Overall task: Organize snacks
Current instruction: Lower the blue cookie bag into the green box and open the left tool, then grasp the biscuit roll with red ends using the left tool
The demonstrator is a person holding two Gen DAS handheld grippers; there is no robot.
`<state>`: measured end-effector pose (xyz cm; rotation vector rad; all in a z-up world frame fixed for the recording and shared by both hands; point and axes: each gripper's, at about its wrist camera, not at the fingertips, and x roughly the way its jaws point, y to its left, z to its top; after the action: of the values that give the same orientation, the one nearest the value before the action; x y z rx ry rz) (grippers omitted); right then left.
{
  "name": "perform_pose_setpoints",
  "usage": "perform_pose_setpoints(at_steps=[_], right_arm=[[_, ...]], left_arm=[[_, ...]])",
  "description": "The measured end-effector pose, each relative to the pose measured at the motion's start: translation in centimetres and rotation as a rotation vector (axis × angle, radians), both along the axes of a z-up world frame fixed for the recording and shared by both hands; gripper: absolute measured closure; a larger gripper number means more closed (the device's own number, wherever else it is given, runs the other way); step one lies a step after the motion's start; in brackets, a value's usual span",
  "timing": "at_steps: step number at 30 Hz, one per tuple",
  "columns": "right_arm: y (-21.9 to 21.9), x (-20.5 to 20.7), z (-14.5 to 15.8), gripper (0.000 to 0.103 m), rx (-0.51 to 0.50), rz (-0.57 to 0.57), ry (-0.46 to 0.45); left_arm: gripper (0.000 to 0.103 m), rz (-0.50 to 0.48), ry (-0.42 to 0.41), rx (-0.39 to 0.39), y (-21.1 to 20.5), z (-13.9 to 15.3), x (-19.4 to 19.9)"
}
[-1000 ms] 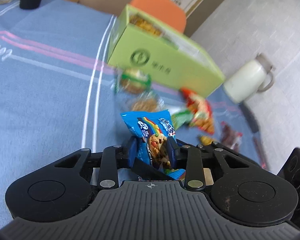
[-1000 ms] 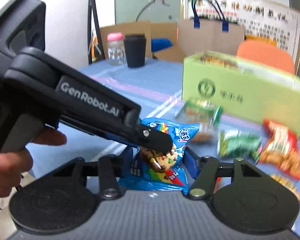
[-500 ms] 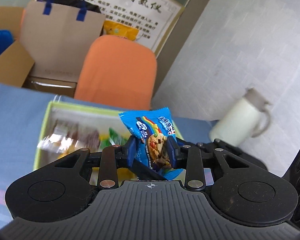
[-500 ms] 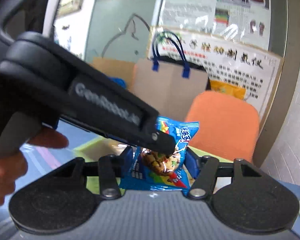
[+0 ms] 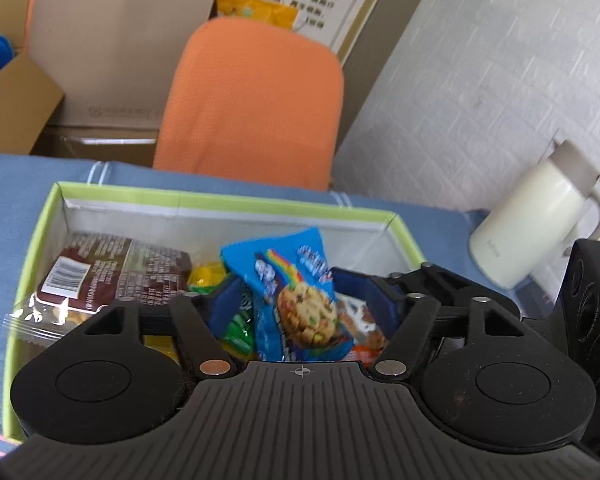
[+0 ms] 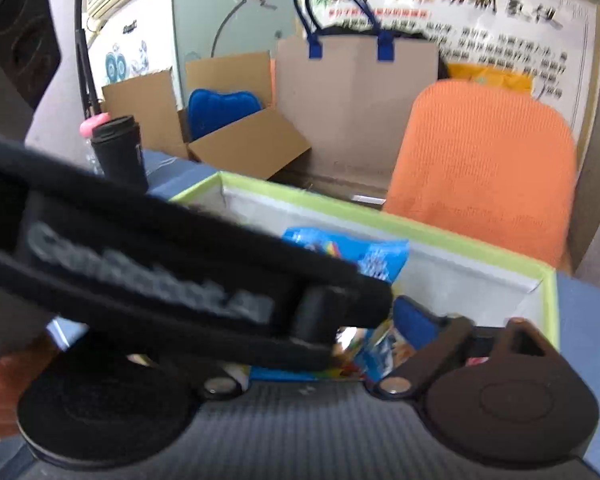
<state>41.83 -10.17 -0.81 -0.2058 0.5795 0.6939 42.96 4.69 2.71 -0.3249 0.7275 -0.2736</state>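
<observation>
Both the left gripper (image 5: 296, 300) and right gripper (image 6: 312, 344) are opening over the green box (image 5: 228, 202), the blue cookie packet (image 5: 296, 292) loose between their jaws (upright, over other snacks).

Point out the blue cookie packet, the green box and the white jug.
blue cookie packet (image 5: 296, 296): left wrist view, on its cookie picture.
green box (image 5: 228, 202): left wrist view, on its far rim.
white jug (image 5: 532, 216): left wrist view, on its body.

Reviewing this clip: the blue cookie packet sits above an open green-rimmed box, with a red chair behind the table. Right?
Not quite: the chair is orange, as the left wrist view shows. The blue cookie packet is above the open green-rimmed box.
</observation>
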Motion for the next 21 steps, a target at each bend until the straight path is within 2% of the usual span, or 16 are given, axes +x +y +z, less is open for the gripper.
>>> perform_pose_setpoints(at_steps=[1,3,8,11,14,16,19,21], right_arm=[[-0.3,-0.3,0.6,0.009,0.017,0.009,-0.013],[-0.9,-1.1,1.9,0.009,0.046,0.019,-0.043],[-1.8,-3.7,5.4,0.009,0.041,-0.013,-0.187],[-2.2,-5.5,7.2,0.003,0.048,-0.033,-0.274],[-2.7,-8.0,7.3,0.003,0.048,-0.023,-0.287],[-3.0,-11.4,6.4,0.003,0.019,0.002,-0.279],[-3.4,-17.8,3.7,0.003,-0.021,0.011,-0.234],[-3.7,-21.6,1.3,0.003,0.001,-0.01,-0.172]], left_arm=[[0.048,0.002,-0.022,-0.001,0.0,0.5,-0.6],[0.038,0.02,-0.065,-0.002,0.3,2.1,-2.1],[0.023,0.094,-0.227,-0.028,2.1,6.2,-9.5],[0.022,0.129,-0.273,-0.039,3.2,7.4,-14.6],[0.021,0.152,-0.274,-0.03,4.1,7.5,-18.9],[0.019,0.15,-0.258,-0.016,4.3,6.8,-21.0],[0.019,0.13,-0.194,-0.038,4.4,4.5,-23.0],[0.021,0.099,-0.127,-0.063,4.4,2.3,-24.0]])
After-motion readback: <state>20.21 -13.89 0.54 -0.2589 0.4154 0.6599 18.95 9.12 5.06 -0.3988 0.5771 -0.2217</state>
